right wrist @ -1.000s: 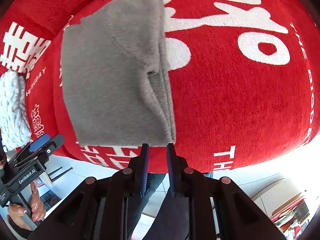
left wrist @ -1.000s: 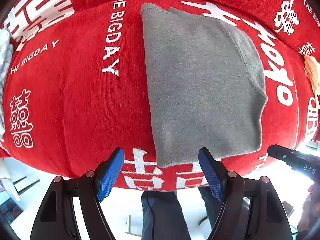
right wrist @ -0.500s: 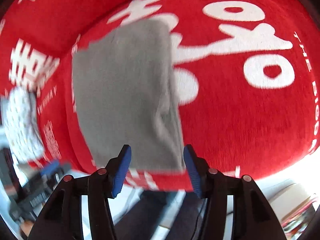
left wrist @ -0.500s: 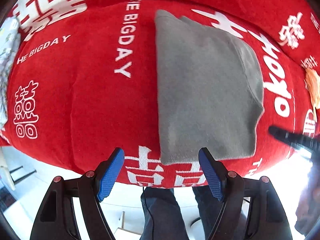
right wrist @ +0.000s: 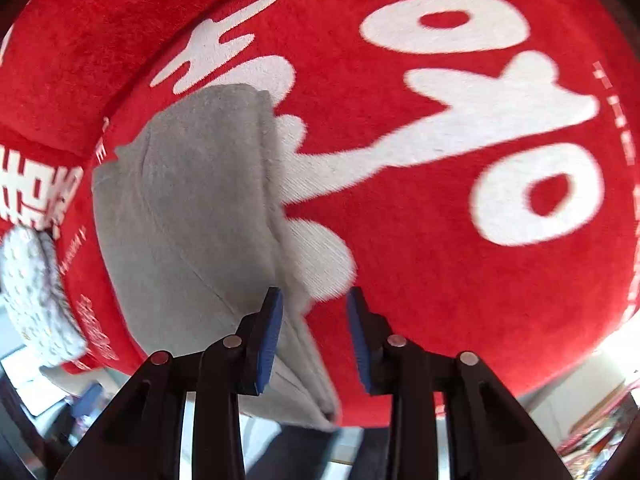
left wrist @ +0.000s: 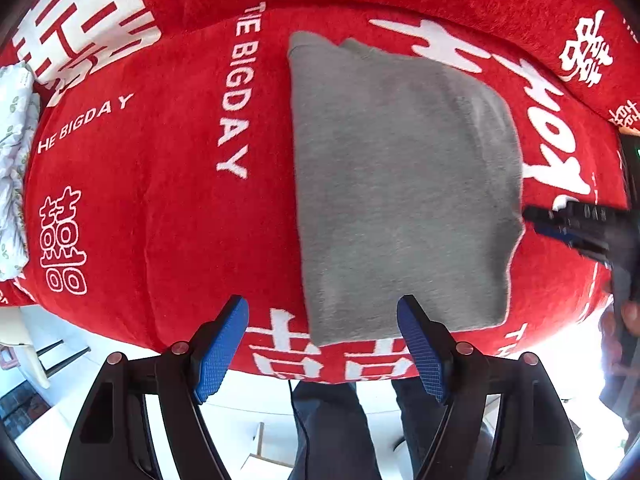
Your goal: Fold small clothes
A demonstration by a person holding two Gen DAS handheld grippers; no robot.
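Note:
A grey folded garment lies flat on the red blanket. My left gripper hovers open above the garment's near left corner, with nothing between its blue pads. My right gripper comes in low at the garment's right edge. In the right wrist view its jaws are closing. The garment's thick folded edge runs between them, close to the left pad. The pads do not press on the cloth.
A white patterned cloth is bunched at the blanket's left end, also visible as the pale bundle. The blanket's front edge drops off just below the grippers. A person's dark trouser legs stand there, and a hand holds the right gripper.
The right gripper was shut, opened wide, then narrowed; it moved down to the garment's right edge. The left gripper drifted slightly, so the garment sits further right in its view.

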